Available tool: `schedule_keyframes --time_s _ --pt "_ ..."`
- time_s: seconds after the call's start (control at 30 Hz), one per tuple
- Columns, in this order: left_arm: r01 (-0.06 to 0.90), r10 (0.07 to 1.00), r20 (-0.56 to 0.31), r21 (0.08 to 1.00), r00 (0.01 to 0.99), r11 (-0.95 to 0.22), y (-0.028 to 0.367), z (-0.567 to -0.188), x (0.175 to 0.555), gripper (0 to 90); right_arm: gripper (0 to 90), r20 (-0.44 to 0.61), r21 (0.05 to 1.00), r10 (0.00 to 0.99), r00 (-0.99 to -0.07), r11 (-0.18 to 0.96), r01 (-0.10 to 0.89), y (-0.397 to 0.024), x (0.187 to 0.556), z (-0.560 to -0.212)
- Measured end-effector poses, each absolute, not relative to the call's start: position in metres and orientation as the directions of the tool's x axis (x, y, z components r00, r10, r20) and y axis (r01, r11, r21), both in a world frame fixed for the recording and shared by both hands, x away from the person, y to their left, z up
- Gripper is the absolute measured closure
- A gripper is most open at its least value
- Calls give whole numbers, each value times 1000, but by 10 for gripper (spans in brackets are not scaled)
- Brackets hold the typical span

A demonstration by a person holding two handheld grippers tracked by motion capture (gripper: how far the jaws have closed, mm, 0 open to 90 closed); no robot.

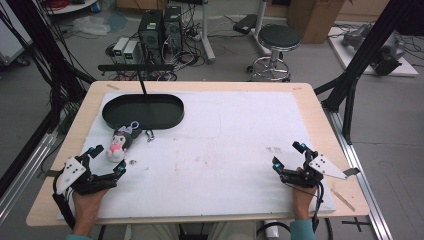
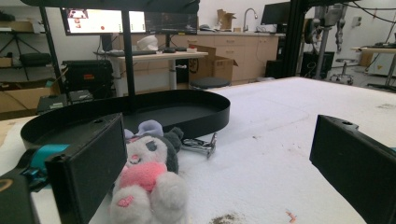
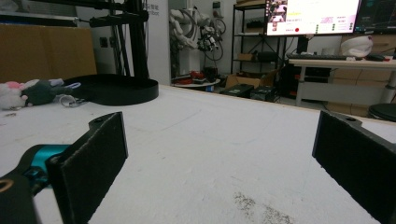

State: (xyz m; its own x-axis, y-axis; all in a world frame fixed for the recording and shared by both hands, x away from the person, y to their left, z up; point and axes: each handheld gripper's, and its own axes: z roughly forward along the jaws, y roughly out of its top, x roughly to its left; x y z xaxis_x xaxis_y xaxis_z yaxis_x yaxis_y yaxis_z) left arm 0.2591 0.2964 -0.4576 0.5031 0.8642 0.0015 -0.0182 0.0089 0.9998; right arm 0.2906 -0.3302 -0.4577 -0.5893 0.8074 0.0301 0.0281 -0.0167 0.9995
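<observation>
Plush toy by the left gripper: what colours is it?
The plush toy is white with a pink belly and dark grey hood, clearest in the left gripper view.

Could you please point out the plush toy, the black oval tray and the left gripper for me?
plush toy [image 1: 118, 145]: high view, on its pink middle.
black oval tray [image 1: 172, 116]: high view, on its right rim.
left gripper [image 1: 108, 160]: high view, midway between its open fingertips.
</observation>
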Motion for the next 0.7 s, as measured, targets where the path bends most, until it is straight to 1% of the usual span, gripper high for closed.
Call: schedule_keyframes --time_s 0.7 --pt "-6 874 -5 1000 486 9 296 -457 260 44 25 26 1000 808 -589 -15 24 -330 291 -458"
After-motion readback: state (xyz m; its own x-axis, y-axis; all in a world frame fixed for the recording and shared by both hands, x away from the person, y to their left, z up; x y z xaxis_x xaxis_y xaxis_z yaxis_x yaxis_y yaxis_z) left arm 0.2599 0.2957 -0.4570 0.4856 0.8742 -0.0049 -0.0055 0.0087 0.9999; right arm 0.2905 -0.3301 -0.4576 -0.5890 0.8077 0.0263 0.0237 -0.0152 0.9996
